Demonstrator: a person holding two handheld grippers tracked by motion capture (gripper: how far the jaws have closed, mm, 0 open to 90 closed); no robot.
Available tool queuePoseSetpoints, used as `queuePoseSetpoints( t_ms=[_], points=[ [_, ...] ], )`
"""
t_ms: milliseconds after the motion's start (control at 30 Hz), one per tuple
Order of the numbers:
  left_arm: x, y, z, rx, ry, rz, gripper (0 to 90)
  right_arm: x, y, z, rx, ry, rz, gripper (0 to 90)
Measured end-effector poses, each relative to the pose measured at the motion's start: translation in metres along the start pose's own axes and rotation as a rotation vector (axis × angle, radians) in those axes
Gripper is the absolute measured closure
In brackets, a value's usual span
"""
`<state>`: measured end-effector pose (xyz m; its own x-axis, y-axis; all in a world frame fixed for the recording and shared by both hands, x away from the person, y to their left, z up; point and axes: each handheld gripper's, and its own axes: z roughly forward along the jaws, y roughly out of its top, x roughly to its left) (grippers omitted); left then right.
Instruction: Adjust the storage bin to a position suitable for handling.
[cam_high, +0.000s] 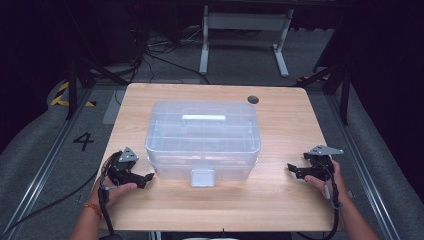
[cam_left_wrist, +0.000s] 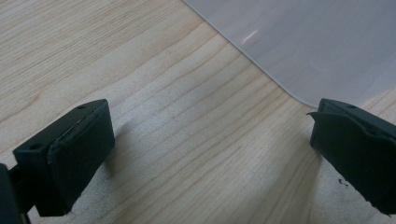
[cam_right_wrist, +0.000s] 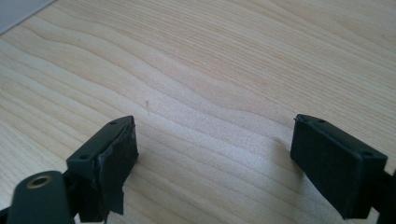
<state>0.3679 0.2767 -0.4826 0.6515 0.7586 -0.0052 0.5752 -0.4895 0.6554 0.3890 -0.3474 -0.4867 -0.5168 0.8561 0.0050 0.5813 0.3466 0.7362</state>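
Set square in the middle of the table (cam_high: 280, 200), a clear plastic box (cam_high: 202, 135) with lid shut, handle (cam_high: 203, 118) on top and front latch (cam_high: 202, 177) facing the person, long axis running side to side, so each short end meets a gripper. Left gripper (cam_high: 148, 177) resting low, jaws wide and empty, box corner (cam_left_wrist: 299, 56) just ahead of them (nearly touching the far jaw). Right gripper (cam_high: 291, 169) likewise wide and empty, box well apart beyond its jaws, probably poised before reaching for the latch or ends.
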Motion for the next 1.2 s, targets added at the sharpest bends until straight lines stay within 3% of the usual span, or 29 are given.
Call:
queuePoseSetpoints(
  t_ms=[267, 600, 733, 767, 900, 1200],
  points=[
    [-0.001, 0.000, 0.000, 0.000, 0.003, -0.007, 0.3, 0.000, 0.000, 0.000, -0.003, 0.003, -0.007, 15.5],
    [-0.001, -0.003, -0.003, -0.005, 0.005, 0.009, 2.5, -0.002, 0.003, 0.000, 0.000, 0.037, -0.053, 20.6],
    [-0.003, -0.004, -0.004, -0.003, 0.002, -0.013, 3.2, 0.001, 0.006, -0.001, -0.006, 0.010, -0.097, 30.7],
    [-0.003, -0.004, -0.004, -0.012, 0.013, 0.001, 3.5, 0.001, 0.006, -0.001, -0.012, 0.008, -0.100, 31.1],
    [-0.003, -0.004, -0.004, -0.012, 0.012, 0.001, 3.9, 0.001, 0.012, -0.006, -0.045, 0.062, -0.061, 35.6],
    [-0.002, -0.004, -0.005, -0.012, 0.011, 0.005, 5.0, 0.010, 0.024, -0.021, -0.091, 0.066, -0.084, 39.8]
  ],
)
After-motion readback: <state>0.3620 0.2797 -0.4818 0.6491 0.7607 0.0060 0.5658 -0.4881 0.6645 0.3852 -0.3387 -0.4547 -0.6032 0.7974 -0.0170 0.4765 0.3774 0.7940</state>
